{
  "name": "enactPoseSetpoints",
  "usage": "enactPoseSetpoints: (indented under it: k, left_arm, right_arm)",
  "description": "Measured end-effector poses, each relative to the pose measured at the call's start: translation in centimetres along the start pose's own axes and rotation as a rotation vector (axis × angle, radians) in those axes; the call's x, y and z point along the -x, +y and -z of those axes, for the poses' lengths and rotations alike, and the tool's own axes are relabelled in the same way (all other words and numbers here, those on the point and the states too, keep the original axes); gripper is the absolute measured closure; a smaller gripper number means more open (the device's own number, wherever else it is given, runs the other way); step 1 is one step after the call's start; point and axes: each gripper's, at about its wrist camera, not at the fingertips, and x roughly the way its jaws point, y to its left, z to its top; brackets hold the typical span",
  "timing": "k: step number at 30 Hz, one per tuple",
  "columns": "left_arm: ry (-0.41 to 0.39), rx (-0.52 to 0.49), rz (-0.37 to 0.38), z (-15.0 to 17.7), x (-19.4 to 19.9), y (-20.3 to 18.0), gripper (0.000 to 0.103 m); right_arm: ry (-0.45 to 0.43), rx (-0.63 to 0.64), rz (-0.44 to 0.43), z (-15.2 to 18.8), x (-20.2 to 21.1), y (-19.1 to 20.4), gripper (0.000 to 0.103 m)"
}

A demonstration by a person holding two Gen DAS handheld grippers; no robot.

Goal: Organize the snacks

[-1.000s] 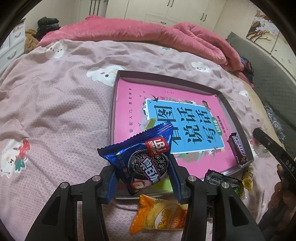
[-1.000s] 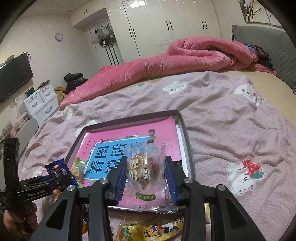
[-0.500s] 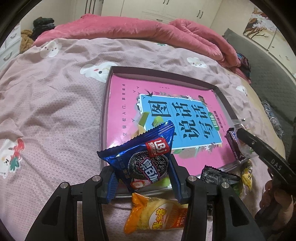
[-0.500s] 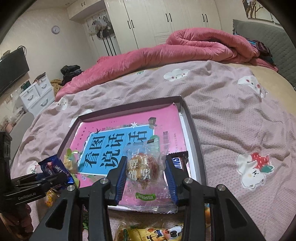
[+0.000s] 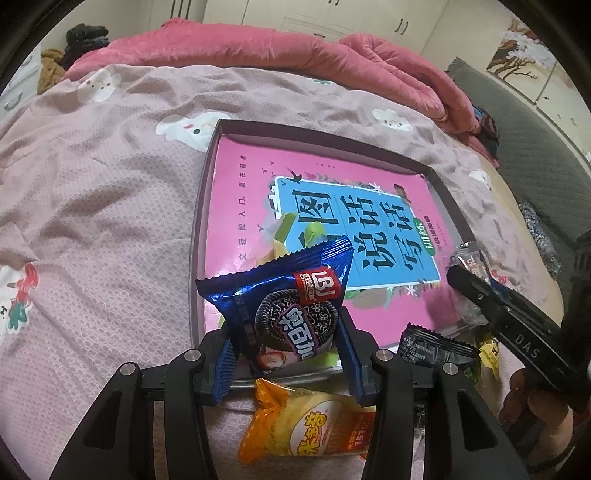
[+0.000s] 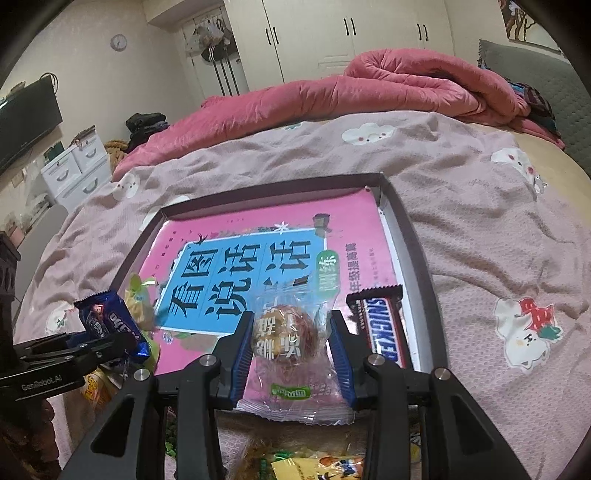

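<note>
Snacks nearest: orange-yellow snack packet point(image 5: 314, 428) lying on the bed just below the left hand-held gripper point(image 5: 288, 350), which is clamped on a blue cookie packet point(image 5: 291, 314) and holding it upright over the near edge of the tray point(image 5: 197, 236). Black wrapper point(image 5: 432, 349) just right of it, by the tray's near corner. On the other side, right hand-held gripper point(image 6: 291, 354) closed partway on a clear-wrapped round pastry point(image 6: 286, 338), poised above the tray's near rim; yellow printed packets point(image 6: 314, 463) beneath it on the bed. Snickers bar point(image 6: 380, 325) lying inside the tray along its right wall, just beside the pastry. Green-wrapped snack point(image 5: 291, 236) resting further in, on the pink book cover point(image 6: 258, 258) that lines the tray floor. Beyond the tray, pale pink blanket point(image 6: 461, 206) with cartoon prints, then a bunched red quilt point(image 6: 351, 92) and white wardrobe doors point(image 6: 332, 33).
</note>
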Motion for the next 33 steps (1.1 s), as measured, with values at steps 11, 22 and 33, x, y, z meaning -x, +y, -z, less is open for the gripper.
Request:
enactPoseSetpoints:
  k: [11, 22, 33]
  left_arm:
    - [0.0, 0.005, 0.006, 0.0, 0.0, -0.1, 0.053]
    - [0.007, -0.031, 0.032, 0.1, -0.2, -1.1, 0.053]
    - [0.016, -0.023, 0.049, -0.1, -0.5, -1.1, 0.053]
  right_arm:
    - [0.004, -0.015, 0.033, 0.3, -0.7, -0.6, 0.063]
    - [0.023, -0.011, 0.045, 0.5, -1.5, -0.6, 0.063]
    - [0.022, -0.022, 0.059, 0.8, -0.9, -1.1, 0.062]
